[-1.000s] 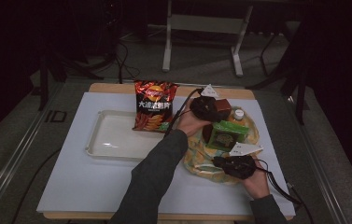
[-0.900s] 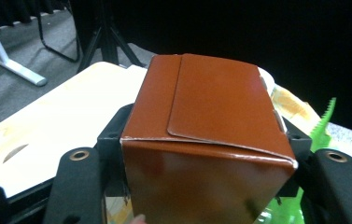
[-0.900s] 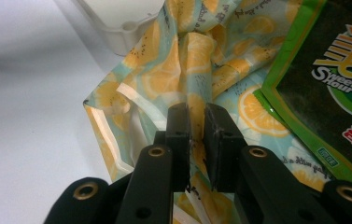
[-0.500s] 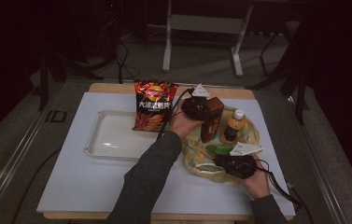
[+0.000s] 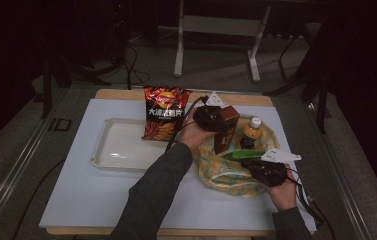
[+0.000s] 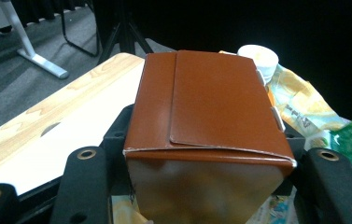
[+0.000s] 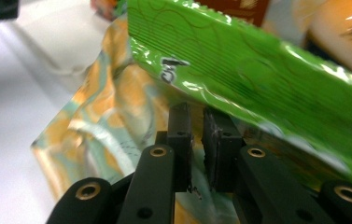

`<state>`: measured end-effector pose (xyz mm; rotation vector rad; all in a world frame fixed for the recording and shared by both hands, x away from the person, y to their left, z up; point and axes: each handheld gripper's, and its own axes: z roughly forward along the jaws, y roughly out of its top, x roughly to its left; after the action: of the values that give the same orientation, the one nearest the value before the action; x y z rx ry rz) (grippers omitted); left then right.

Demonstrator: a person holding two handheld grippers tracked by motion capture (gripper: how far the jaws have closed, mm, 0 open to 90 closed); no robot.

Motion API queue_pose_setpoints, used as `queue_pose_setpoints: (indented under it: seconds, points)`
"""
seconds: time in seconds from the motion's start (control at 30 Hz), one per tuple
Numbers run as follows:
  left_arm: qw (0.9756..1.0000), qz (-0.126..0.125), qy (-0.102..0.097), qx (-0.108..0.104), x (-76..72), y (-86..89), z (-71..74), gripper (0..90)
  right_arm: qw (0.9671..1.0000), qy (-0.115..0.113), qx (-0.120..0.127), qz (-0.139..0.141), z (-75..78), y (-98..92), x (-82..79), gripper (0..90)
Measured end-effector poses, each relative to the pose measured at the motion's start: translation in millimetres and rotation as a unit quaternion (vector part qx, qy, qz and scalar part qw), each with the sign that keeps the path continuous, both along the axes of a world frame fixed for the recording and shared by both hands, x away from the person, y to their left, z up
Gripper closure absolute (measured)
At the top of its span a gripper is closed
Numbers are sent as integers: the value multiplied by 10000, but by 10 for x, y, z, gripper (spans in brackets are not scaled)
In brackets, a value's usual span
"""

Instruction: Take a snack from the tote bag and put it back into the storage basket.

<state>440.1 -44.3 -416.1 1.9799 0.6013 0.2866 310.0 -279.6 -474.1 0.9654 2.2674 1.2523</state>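
Note:
My left gripper (image 5: 220,124) is shut on a brown carton (image 5: 228,129), held a little above the patterned bag (image 5: 221,174); its jaws have just been closing on it. In the left gripper view the carton (image 6: 211,98) sits between the two black jaws of my left gripper (image 6: 206,140), one against each side. My right gripper (image 5: 250,162) pinches the near end of a green packet (image 5: 241,154), which stands on edge over the bag. Up close, my right gripper (image 7: 197,126) has its pads nearly together under the packet's (image 7: 257,70) lower edge.
An orange drink bottle (image 5: 252,134) with a white cap stands behind the packet. A red chips bag (image 5: 163,112) leans at the back of the white tray (image 5: 116,150). The white mat (image 5: 91,195) covers the wooden table, and chair and stand legs are behind.
The left gripper has moved the brown carton slightly left and tilted it. The green packet, flat a second ago, is now turned on edge in the right gripper.

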Motion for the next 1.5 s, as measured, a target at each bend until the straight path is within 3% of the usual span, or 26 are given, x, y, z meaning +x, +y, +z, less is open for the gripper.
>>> queue_pose_setpoints:
  seconds: [0.33, 0.63, 1.03, 1.2, 1.5]
  points:
    - [9999, 85, -35, 94, -97, 58, 120, 422, 9987, -85, 290, -417, 21, -44, 118, 827]
    - [9996, 78, 14, 253, -190, 129, 172, 423, 9978, -99, 341, -556, 9, -54, 198, 830]
    - [9988, 66, -59, 473, -460, 240, 322, 423, 9968, -117, 273, -740, -1, -93, 288, 830]
    - [9989, -25, -77, 468, -533, 285, 354, 423, 9961, -90, 295, -823, -1, -113, 324, 830]
    - [9995, -231, -62, 221, -612, 354, 395, 424, 9962, -64, 287, -819, -2, -114, 323, 829]
